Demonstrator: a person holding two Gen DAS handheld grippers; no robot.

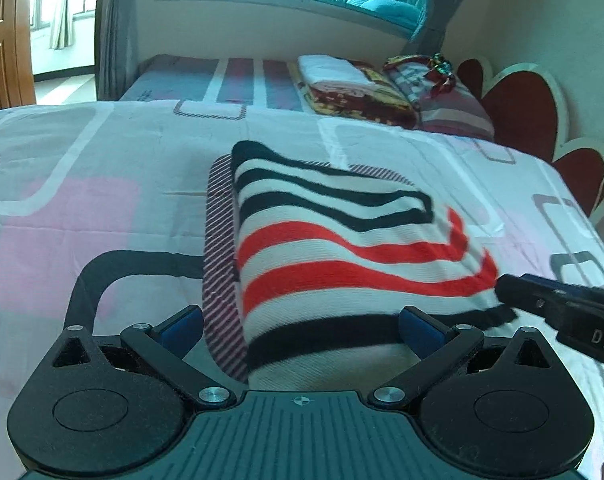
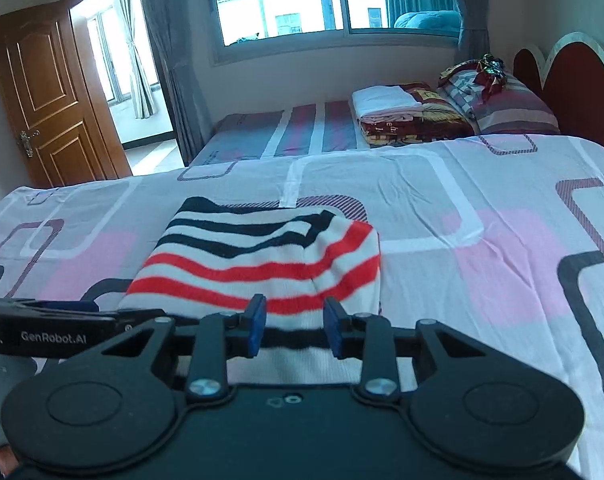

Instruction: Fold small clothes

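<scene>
- The left gripper (image 1: 301,330) sits nearest the lens, its blue pads spread wide on either side of the near edge of the striped garment (image 1: 341,256); nothing is pinched between them.
- The right gripper (image 2: 294,326) hangs over the same near edge, jaws parted with a narrower gap, holding nothing.
- The striped garment, banded black, red and white, lies folded on the bed (image 2: 481,216), which has a pink and white patterned sheet.
- From the left wrist view, the right gripper pokes in beside the garment's right corner.
- Beyond, well apart, a stack of folded linens (image 2: 385,106) and a striped pillow (image 2: 509,110) rest near the red headboard (image 2: 573,80).
- A wooden door (image 2: 50,92) stands open beside the window (image 2: 333,0).
</scene>
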